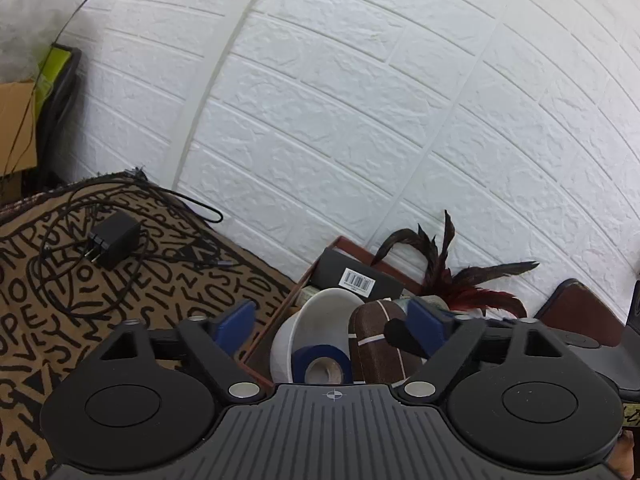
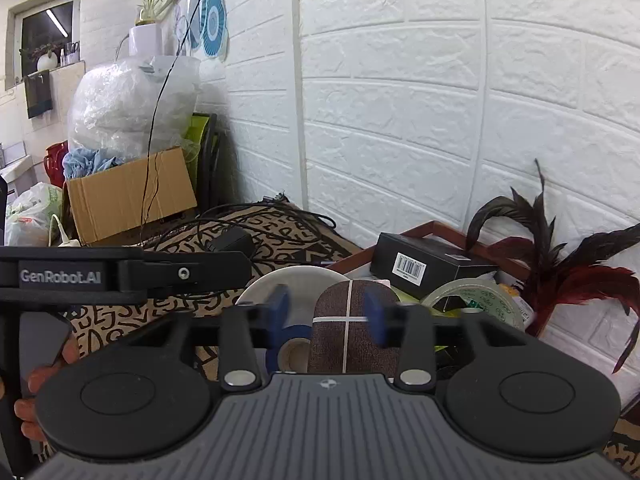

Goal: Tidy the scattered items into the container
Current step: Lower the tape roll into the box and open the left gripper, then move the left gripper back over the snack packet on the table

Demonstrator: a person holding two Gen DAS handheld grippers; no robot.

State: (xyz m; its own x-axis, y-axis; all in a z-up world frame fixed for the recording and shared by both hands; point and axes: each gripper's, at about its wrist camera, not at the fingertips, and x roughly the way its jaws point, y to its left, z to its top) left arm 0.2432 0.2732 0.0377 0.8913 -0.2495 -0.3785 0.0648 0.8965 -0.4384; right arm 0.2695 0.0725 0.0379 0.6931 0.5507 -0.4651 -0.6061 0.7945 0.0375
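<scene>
A brown tray (image 1: pixel 276 322) (image 2: pixel 432 229) by the wall holds a white bowl (image 1: pixel 320 320) (image 2: pixel 296 280), a blue tape roll (image 1: pixel 322 362) (image 2: pixel 290 346), a black barcoded box (image 1: pixel 356 276) (image 2: pixel 428 262), a clear tape roll (image 2: pixel 476 300), dark red feathers (image 1: pixel 468 276) (image 2: pixel 560 264) and a brown oval item with white stripes (image 1: pixel 380 344) (image 2: pixel 350 332). My left gripper (image 1: pixel 332 320) is open above the tray. My right gripper (image 2: pixel 328 312) is open with its blue pads either side of the brown item's top. A black charger (image 1: pixel 114 240) (image 2: pixel 232 240) with its cable lies on the patterned cloth.
The patterned cloth (image 1: pixel 60 320) (image 2: pixel 120 320) covers the table left of the tray. A cardboard box (image 2: pixel 128 196), plastic bags and a dark chair frame stand beyond the table's left end. The white brick wall (image 1: pixel 360 120) is close behind the tray. The left gripper's body (image 2: pixel 120 272) crosses the right wrist view.
</scene>
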